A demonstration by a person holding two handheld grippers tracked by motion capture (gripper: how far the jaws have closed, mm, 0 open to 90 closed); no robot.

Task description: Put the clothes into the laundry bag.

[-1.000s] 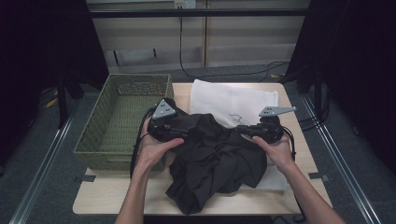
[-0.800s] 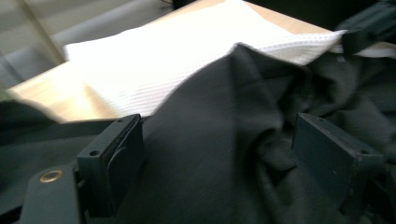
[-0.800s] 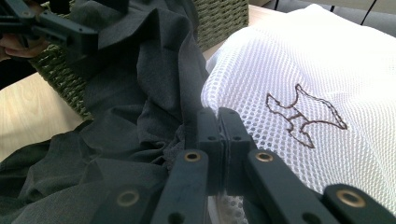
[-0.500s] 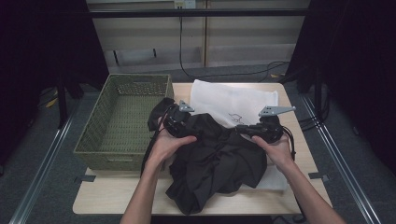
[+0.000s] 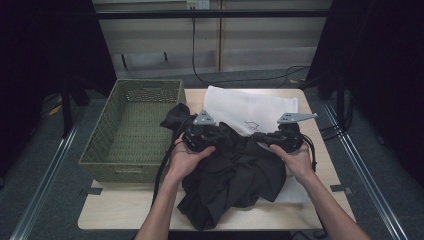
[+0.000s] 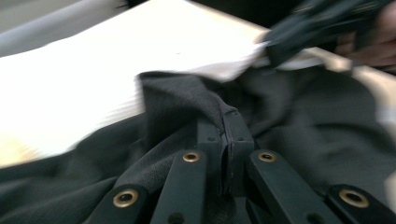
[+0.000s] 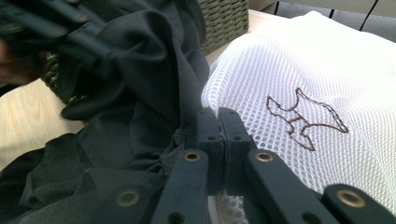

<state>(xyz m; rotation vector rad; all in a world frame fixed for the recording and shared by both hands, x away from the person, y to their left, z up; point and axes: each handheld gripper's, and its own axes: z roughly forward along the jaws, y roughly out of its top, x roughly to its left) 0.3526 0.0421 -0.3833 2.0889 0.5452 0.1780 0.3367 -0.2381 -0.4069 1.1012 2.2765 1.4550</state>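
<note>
Black garment (image 5: 235, 175) gripped at 2 points on the table (image 5: 125, 215).

The crumpled, matte, deeply creased cloth is heaped over a white mesh bag (image 5: 250, 107), the wicker basket (image 5: 132, 127) at its 9 o'clock. The left gripper (image 6: 226, 140), jaws just closed, and the right gripper (image 7: 218, 133) are each clamped on a fold.

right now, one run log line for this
left claw: just closed, shut on black cloth | right claw: shut on black cloth | cloth on mesh bag | basket at left
</note>
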